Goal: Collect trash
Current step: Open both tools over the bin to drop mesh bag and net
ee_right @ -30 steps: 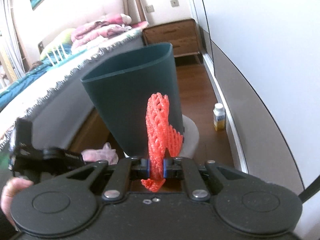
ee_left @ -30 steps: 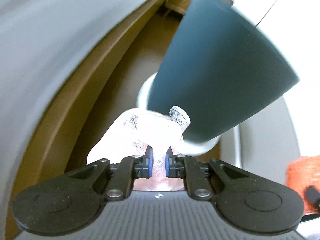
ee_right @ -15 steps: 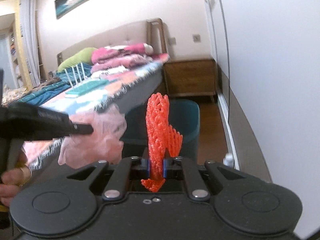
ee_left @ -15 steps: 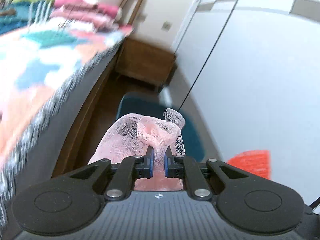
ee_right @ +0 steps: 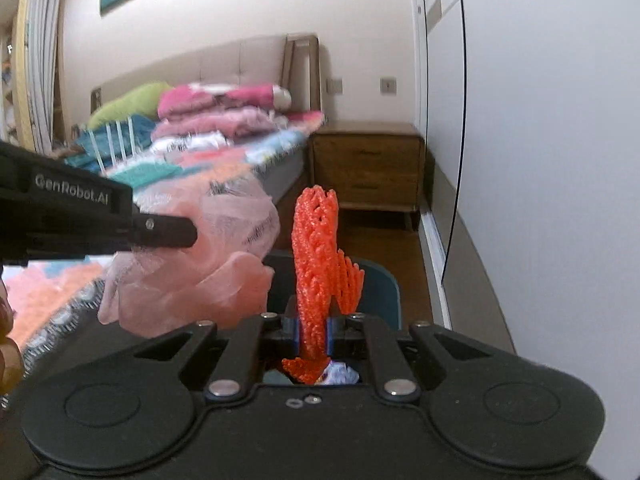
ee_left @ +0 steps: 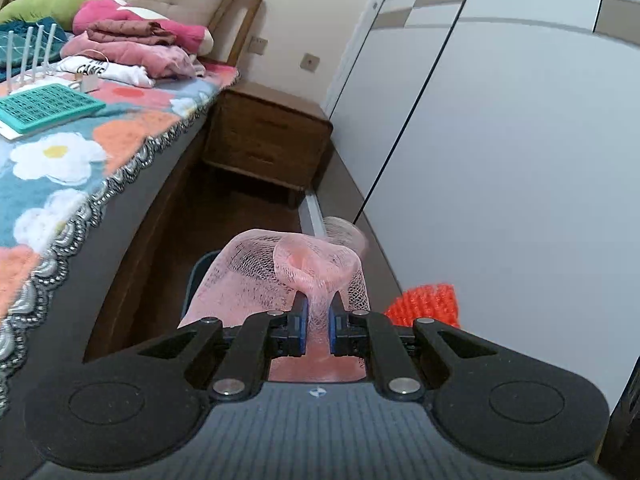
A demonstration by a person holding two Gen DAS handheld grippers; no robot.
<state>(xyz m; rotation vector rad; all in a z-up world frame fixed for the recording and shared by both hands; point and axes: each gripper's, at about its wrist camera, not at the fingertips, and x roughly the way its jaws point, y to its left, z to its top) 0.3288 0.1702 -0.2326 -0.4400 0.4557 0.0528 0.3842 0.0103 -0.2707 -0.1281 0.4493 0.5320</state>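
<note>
Fingers of both grippers, still clamping pink net [ee_left: 256, 280] and orange net [ee_right: 316, 256], now above bin [ee_right: 384, 280]

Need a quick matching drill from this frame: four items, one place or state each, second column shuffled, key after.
Items:
1. pink mesh net
2. orange foam net
3. teal bin
4. wooden nightstand

Places or states:
A. on the floor below both grippers, trash already inside
B. pinched in the right gripper, standing upright
C. against the far wall, beside the bed
D. pinched in the left gripper, bunched up

Pairs: 1-D, 2-B, 3-A, 4-C
</note>
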